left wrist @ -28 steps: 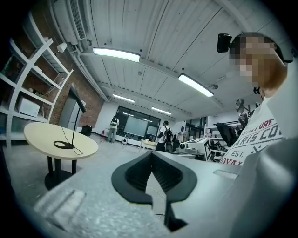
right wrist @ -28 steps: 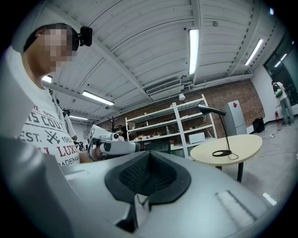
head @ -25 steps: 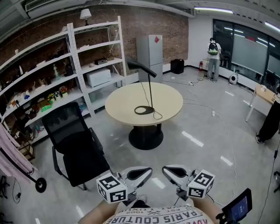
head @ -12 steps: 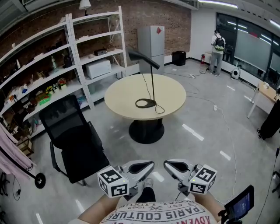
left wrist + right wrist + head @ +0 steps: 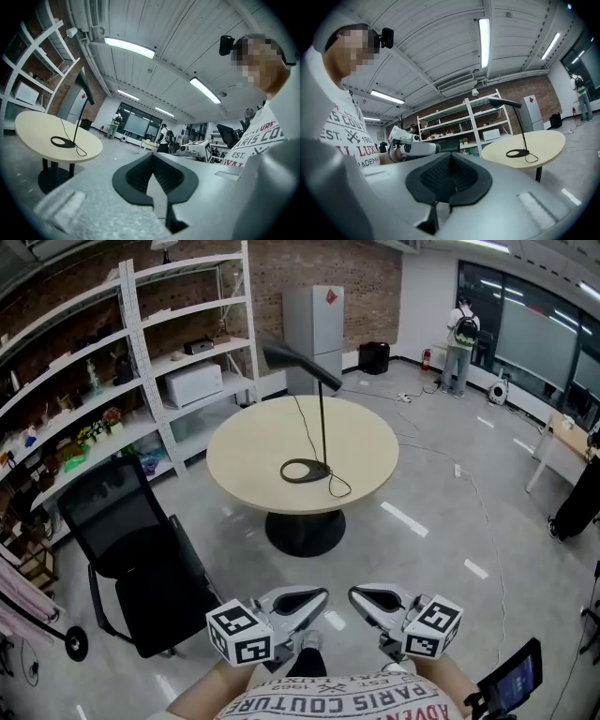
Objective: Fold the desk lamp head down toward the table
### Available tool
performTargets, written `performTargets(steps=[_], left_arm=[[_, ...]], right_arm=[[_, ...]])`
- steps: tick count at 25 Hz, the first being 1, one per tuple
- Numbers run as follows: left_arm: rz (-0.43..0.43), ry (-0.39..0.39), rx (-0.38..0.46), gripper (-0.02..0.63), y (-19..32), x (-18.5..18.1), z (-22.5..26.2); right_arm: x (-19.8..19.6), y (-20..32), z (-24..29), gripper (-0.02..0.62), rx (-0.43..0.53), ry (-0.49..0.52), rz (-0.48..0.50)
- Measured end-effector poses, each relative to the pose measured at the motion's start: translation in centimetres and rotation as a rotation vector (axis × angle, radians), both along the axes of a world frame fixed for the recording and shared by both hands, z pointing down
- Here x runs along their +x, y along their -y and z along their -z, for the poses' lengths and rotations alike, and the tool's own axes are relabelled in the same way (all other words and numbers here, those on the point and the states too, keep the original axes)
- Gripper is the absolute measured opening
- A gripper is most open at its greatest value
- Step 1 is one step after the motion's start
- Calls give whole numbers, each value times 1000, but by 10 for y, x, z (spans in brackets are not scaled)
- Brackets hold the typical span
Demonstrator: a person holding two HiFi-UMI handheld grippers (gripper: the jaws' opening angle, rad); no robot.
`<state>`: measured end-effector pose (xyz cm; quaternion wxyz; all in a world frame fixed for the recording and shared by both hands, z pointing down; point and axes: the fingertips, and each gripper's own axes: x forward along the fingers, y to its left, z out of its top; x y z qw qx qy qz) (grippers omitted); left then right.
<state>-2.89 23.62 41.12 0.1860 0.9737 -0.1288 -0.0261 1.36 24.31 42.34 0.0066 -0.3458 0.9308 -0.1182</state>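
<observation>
left hand-held gripper (image 5: 323, 595), right hand-held gripper (image 5: 352, 596): jaws together, forearms (image 5: 199, 699) cut off

Desk lamp (image 5: 322, 418) upright on round table (image 5: 244, 460); office chair (image 5: 141, 563) nearby.

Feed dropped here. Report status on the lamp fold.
Left gripper, right gripper shut, empty, short of table. Lamp upright, head unfolded. Chair left of path.
</observation>
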Motion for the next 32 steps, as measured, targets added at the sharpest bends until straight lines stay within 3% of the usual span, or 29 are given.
performTargets(steps=[8,18,24,32], left_arm=[[-10,10,-21,2,126,4,-1],[55,11,-31,2,289,-16,3],[64,8,-17,2,339,-21,2],[94,-13,20,2,363,-30,11]], right_arm=[[7,124,-3,2,-26,24,-28],[1,280,-4,2,-33,47,-16],[-2,323,-8,2,-24,43,-17],[6,349,-15,3,2,-7,-56]])
